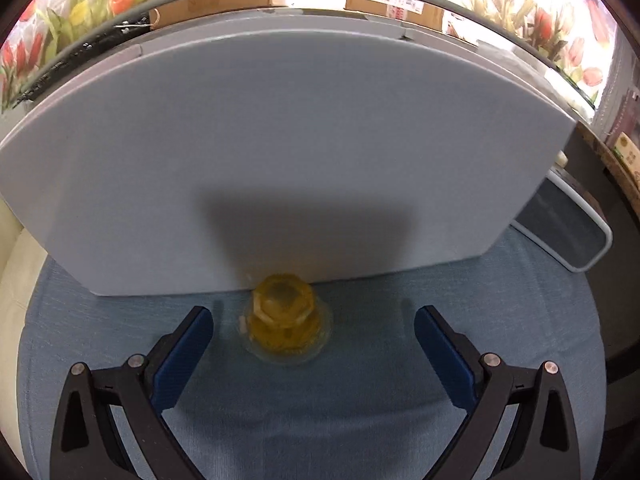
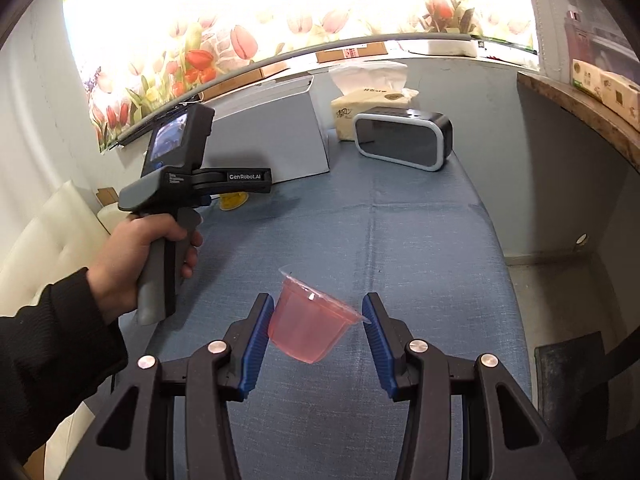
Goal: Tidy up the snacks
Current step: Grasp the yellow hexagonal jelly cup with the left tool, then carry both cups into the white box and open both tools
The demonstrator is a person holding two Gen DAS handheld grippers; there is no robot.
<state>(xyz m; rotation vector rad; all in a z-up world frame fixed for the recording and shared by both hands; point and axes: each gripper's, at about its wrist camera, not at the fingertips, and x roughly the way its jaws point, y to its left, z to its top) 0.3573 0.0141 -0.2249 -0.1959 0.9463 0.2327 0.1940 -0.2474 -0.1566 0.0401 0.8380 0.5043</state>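
A yellow jelly cup (image 1: 285,325) stands upside down on the blue cloth, against the foot of a white box (image 1: 280,160). My left gripper (image 1: 314,322) is open, its blue pads on either side of the cup and apart from it. In the right wrist view the left gripper's body (image 2: 192,176) hides most of the yellow cup (image 2: 234,201). My right gripper (image 2: 318,316) is shut on a pink jelly cup (image 2: 310,326), held tilted above the cloth, rim against the right pad.
The white box (image 2: 276,132) stands at the back of the blue cloth table (image 2: 420,260). A black clock with a white frame (image 2: 404,140) and a tissue pack (image 2: 368,106) stand right of it. A white padded seat (image 2: 48,240) lies at the left.
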